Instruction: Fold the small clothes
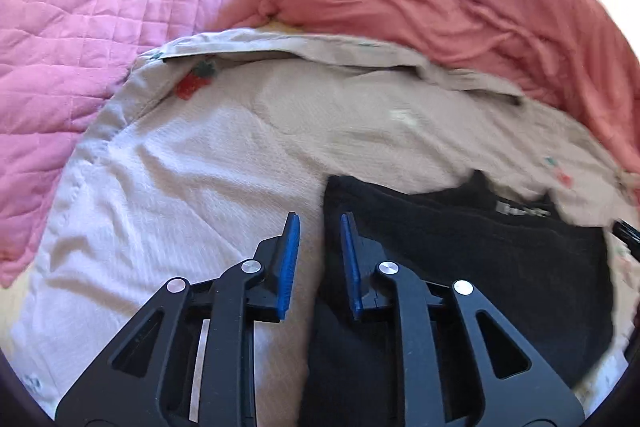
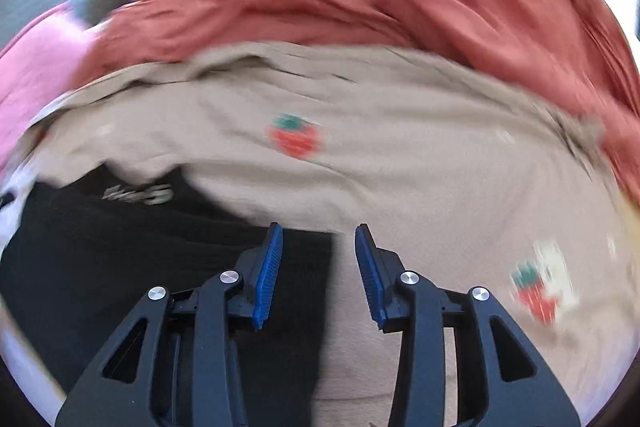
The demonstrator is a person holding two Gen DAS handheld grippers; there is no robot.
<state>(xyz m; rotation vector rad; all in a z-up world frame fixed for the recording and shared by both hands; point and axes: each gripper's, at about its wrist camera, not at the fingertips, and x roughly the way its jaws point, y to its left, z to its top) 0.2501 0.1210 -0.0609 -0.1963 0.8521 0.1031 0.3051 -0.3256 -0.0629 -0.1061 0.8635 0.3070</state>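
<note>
Lying flat on the beige strawberry-print sheet point(image 2: 400, 163), the small black folded garment point(image 1: 460, 259) could be snagged and unfolded by the 2 parted, empty grippers, left gripper point(image 1: 319, 223) and right gripper point(image 2: 318, 233), if lowered carelessly.

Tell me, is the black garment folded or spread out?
Folded: the black garment lies as a compact block with straight edges on the beige strawberry-print cloth.

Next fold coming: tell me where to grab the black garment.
Judging by how it lies, take the black garment at its straight side edges: left gripper over one, right gripper over the other. Come from above; it lies flat on the beige sheet.
</note>
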